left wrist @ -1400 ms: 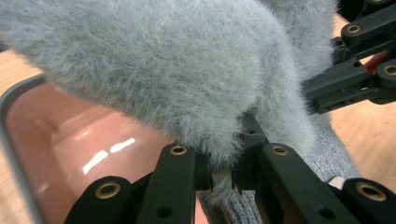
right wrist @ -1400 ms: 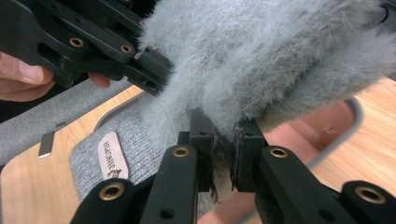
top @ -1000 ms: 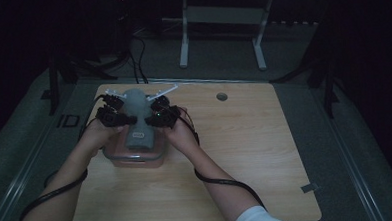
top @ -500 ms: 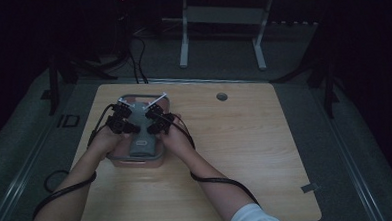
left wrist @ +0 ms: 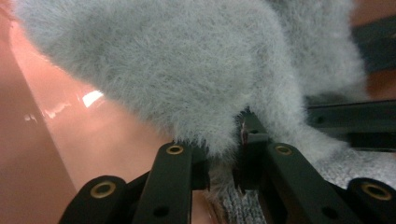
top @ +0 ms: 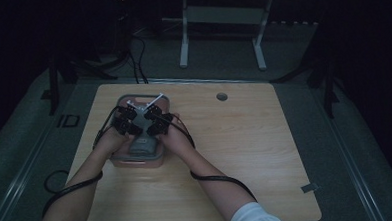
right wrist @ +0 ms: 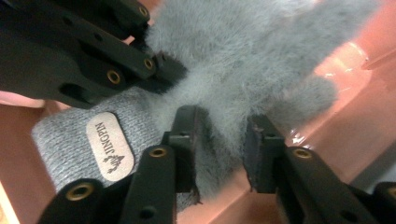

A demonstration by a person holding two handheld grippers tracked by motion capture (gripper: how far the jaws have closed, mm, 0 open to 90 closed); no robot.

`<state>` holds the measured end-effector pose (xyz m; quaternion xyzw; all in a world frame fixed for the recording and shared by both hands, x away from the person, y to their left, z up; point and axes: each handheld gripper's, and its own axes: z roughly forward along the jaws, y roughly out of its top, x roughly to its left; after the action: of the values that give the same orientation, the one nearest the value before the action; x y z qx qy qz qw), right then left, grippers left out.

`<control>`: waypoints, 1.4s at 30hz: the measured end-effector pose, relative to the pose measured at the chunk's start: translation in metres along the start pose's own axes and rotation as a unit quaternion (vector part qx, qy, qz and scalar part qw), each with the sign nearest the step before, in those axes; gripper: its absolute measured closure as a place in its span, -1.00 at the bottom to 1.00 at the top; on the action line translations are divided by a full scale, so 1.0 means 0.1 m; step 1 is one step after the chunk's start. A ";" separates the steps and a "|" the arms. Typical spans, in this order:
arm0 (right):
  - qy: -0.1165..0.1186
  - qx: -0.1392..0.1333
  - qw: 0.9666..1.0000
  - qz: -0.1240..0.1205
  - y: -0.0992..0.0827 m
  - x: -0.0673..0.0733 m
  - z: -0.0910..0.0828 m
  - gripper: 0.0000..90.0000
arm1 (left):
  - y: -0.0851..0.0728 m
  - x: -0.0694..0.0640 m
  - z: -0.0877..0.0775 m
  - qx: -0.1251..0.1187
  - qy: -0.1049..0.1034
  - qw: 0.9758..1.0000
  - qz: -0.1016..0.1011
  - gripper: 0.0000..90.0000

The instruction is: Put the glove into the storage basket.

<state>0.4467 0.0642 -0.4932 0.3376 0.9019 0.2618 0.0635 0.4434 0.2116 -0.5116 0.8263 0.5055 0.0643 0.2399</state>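
Right gripper view, right hand-held gripper just parting, grey furry hat between.

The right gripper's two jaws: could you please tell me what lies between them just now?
Grey fluffy fabric lies between the jaws of the right gripper, which have just been opening, inside the pink bin, as the right gripper view shows.

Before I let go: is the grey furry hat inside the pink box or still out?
Inside: the hat lies between the box's pink walls.
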 end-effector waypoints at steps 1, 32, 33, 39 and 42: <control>0.003 -0.002 1.000 0.000 0.00 -0.01 -0.01 0.45 | 0.00 0.00 0.01 -0.004 0.000 1.000 -0.007 0.74; 0.074 -0.081 0.992 -0.056 -0.31 -0.24 -0.71 -0.63 | -0.34 -0.25 -0.72 -0.205 -0.016 0.979 0.010 -0.68; 0.077 -0.082 0.992 -0.058 -0.33 -0.23 -0.72 -0.66 | -0.35 -0.27 -0.73 -0.206 -0.021 0.978 0.011 -0.68; 0.073 -0.092 0.991 -0.071 -0.43 -0.25 -0.80 -0.67 | -0.43 -0.45 -0.81 -0.222 -0.037 0.974 0.024 -0.68; 0.075 -0.100 0.989 -0.078 -0.51 -0.28 -0.86 -0.67 | -0.47 -0.54 -0.83 -0.227 -0.053 0.972 0.029 -0.68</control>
<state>0.4129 -0.0232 -0.4475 0.2373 0.8971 0.3694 0.0499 0.3507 0.2098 -0.4527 0.7666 0.4403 0.1401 0.4459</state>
